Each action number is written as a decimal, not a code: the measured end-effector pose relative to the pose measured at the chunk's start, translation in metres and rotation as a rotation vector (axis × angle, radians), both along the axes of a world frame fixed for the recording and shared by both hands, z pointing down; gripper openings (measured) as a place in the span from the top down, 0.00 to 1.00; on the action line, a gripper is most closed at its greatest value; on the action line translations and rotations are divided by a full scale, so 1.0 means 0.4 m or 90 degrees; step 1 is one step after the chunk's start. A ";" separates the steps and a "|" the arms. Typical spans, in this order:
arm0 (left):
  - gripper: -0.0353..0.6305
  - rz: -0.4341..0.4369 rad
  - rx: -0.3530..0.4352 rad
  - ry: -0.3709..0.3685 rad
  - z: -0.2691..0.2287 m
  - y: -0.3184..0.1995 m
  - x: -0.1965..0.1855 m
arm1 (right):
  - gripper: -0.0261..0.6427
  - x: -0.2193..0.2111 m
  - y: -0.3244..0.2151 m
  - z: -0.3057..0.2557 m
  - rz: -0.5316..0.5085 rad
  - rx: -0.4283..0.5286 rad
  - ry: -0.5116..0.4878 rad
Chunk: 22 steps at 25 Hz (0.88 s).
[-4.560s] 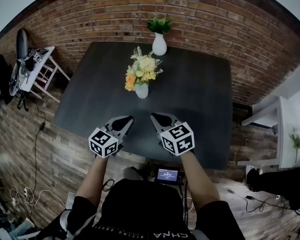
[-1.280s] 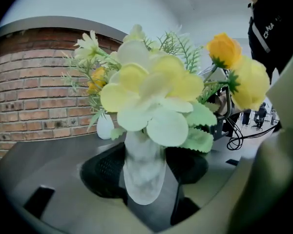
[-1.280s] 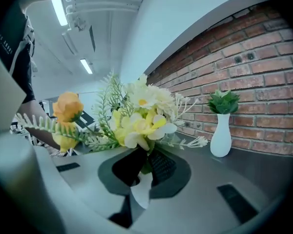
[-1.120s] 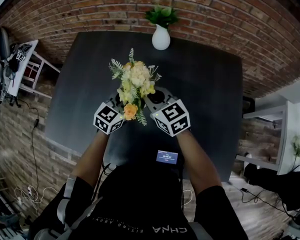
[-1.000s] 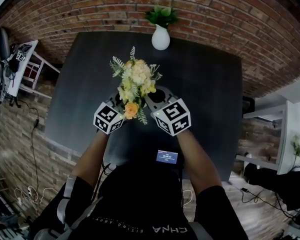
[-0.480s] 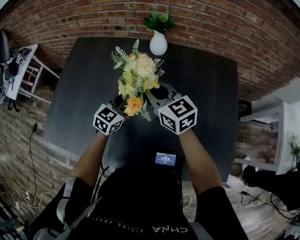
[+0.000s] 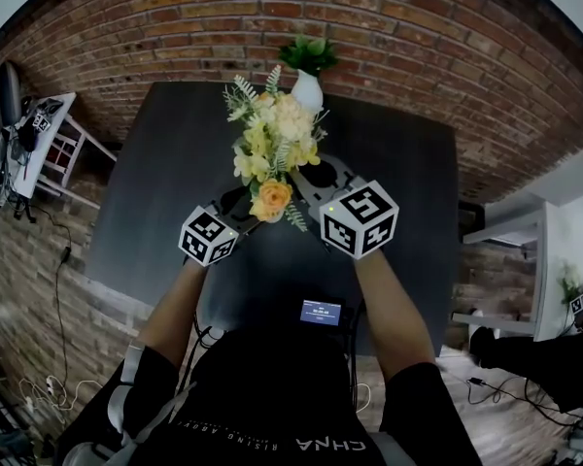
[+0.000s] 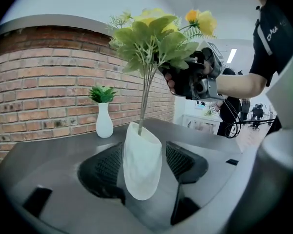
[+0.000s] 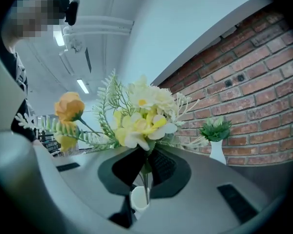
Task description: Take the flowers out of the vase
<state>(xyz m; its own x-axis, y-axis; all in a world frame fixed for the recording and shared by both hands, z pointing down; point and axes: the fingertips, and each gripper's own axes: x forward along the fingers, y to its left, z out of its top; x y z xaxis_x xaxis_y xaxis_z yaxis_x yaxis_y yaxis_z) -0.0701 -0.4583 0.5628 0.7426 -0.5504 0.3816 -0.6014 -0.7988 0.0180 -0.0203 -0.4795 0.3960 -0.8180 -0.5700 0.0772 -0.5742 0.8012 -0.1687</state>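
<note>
my left gripper (image 8: 144, 165) stands wide around the white vase (image 8: 141, 179), a pad against each side, and holds it low on the dark table (image 7: 146, 173). my right gripper (image 9: 144, 168) is pinched almost closed on the thin stems (image 9: 145, 188) of the flowers (image 7: 277, 144), just under the blooms.

the coming move turns on 1 relation: the vase sits straight below the right jaws, and the stems run as 1 long, near-upright line from the grip down into the vase mouth. in the left gripper view that line leans a little, up and across toward the right gripper. the lower ends of the stems sit inside the mouth, so the bunch is not yet free of the vase.

the right hand is the nearer 1 to the flowers, already gripping them. the left is only the anchor below. i judge the pull should follow the stems' own axis, upward with that slight lean, while the left keeps the vase down. a sideways drag could catch the stems on the rim.

a 2nd vase (image 7: 307, 90) with a green plant stands at the far edge of the table, well apart from all this.
</note>
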 end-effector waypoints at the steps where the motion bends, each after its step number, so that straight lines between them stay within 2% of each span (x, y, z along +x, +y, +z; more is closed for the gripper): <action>1: 0.54 0.001 0.001 0.001 -0.005 0.002 -0.002 | 0.92 0.002 0.001 -0.012 0.000 0.006 0.000; 7: 0.54 -0.007 0.008 0.013 -0.037 0.017 -0.026 | 0.92 0.014 0.018 -0.069 -0.010 0.024 -0.003; 15: 0.54 -0.021 0.041 0.046 -0.124 0.036 -0.067 | 0.92 0.075 0.063 -0.159 -0.017 0.033 -0.040; 22: 0.55 -0.046 0.067 0.075 -0.193 0.039 -0.085 | 0.92 0.130 0.097 -0.138 0.012 0.012 -0.028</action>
<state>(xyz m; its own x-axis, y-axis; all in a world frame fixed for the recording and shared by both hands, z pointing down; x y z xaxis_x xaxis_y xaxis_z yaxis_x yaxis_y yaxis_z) -0.1041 -0.4426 0.4858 0.7360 -0.6361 0.2316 -0.6556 -0.7550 0.0098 0.0318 -0.4405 0.3410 -0.8094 -0.5865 0.0312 -0.5818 0.7933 -0.1792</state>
